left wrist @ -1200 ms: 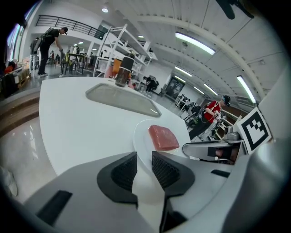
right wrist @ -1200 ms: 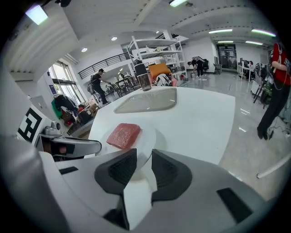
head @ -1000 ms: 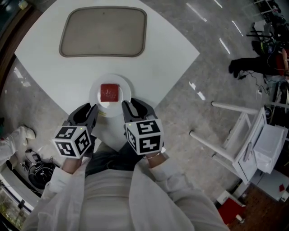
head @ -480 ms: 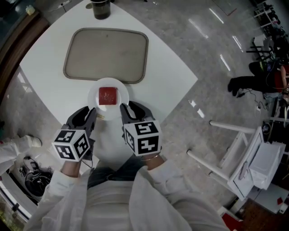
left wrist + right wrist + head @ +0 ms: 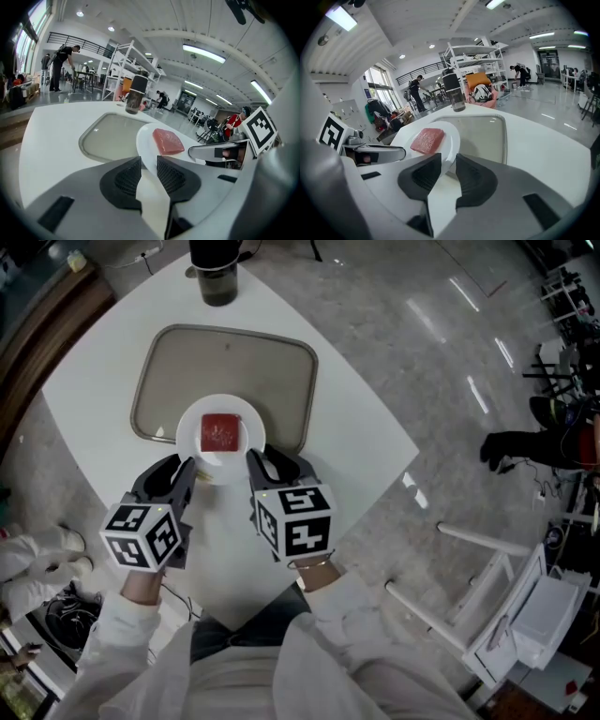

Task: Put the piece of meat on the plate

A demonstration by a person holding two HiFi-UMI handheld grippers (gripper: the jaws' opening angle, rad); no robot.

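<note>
Left tool (image 5: 186,468), right tool (image 5: 258,460) pinch plate (image 5: 187,440), perhaps over tray (image 5: 272,371).

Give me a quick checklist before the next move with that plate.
1. Meat on plate: ok. The meat lies flat near the middle of the plate.
2. Left grip: ok. The left gripper has the plate's rim between its jaws.
3. Right grip: ok. The right gripper has the opposite side of the rim between its jaws.
4. Landing spot: ok. The tray is bare beyond the plate.
5. Obstacles: ok. The dark cup stands past the tray's far edge, apart from the plate.
6. Plate resting or lifted: cannot tell. It overlaps the tray's near edge, but contact does not show.
</note>
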